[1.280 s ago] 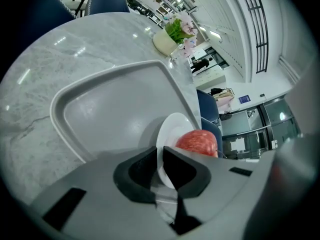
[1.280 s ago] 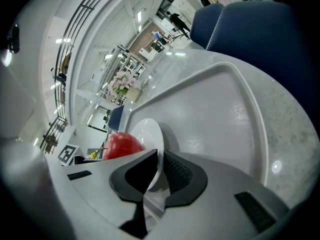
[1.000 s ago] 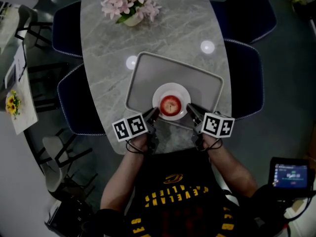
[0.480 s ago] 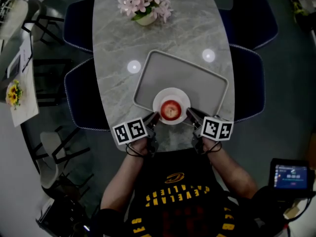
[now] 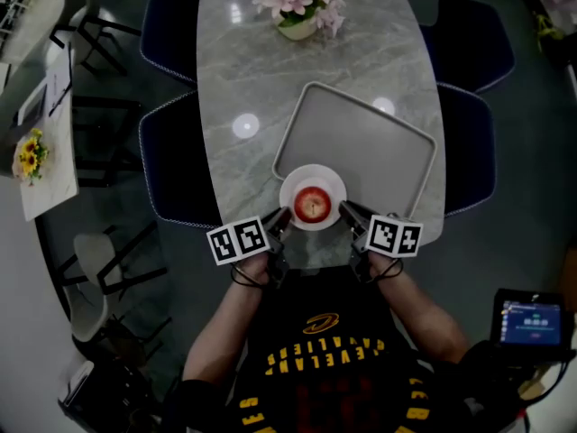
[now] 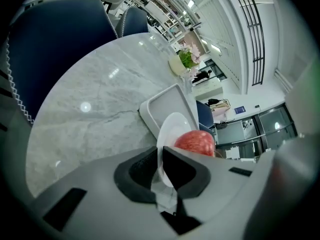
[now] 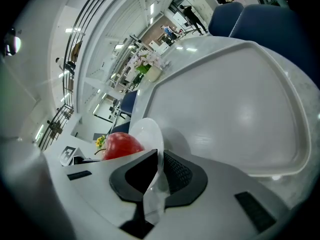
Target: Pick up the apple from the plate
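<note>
A red apple (image 5: 312, 203) sits on a small white plate (image 5: 328, 180), which overlaps the near edge of a grey tray (image 5: 361, 142) on the marble table (image 5: 243, 79). My left gripper (image 5: 280, 218) is shut on the plate's left rim, and my right gripper (image 5: 345, 211) is shut on its right rim. In the left gripper view the plate rim (image 6: 170, 129) runs between the jaws, with the apple (image 6: 196, 141) just beyond. The right gripper view shows the plate (image 7: 150, 132) clamped the same way, with the apple (image 7: 120, 144) to the left and the tray (image 7: 230, 109) behind.
A vase of pink flowers (image 5: 300, 5) stands at the table's far end. Dark blue chairs (image 5: 171, 165) flank both sides. The table's near edge lies just under my grippers. A side table with yellow flowers (image 5: 32, 156) is at the left, and a lit screen (image 5: 530, 321) at the lower right.
The plate with the apple has come off the tray's inside toward the person and now overhangs the tray's near edge. Both grippers stay on its rim.
</note>
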A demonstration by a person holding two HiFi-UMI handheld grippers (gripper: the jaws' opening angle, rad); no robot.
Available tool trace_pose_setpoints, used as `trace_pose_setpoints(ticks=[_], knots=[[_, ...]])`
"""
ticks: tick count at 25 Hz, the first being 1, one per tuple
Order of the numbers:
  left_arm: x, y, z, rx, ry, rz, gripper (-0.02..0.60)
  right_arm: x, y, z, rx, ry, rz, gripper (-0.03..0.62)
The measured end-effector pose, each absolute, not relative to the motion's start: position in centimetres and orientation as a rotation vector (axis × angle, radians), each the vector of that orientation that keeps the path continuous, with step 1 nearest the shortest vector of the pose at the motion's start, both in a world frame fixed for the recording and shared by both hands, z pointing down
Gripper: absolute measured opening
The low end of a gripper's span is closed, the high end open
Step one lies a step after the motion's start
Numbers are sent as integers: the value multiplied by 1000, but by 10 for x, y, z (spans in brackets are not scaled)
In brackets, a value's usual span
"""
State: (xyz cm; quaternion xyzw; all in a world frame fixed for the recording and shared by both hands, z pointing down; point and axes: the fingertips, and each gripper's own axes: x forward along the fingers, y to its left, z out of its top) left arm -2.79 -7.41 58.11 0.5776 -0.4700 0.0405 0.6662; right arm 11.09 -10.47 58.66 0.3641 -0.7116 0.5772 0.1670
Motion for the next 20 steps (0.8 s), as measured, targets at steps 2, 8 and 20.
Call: trace_pose_setpoints(ticks=[2,8,20], knots=[[-40,-63,581,1304,-1060,88,37,99,-95,586,1038,-2027,1648,46],[-74,-37,584,1294,-1063,88,36,64,-69,590,1027,-2024,1659,46],[-115,-8,596,1274,-1074,107,37,23,-41,602,1007,-2007,1669,46]])
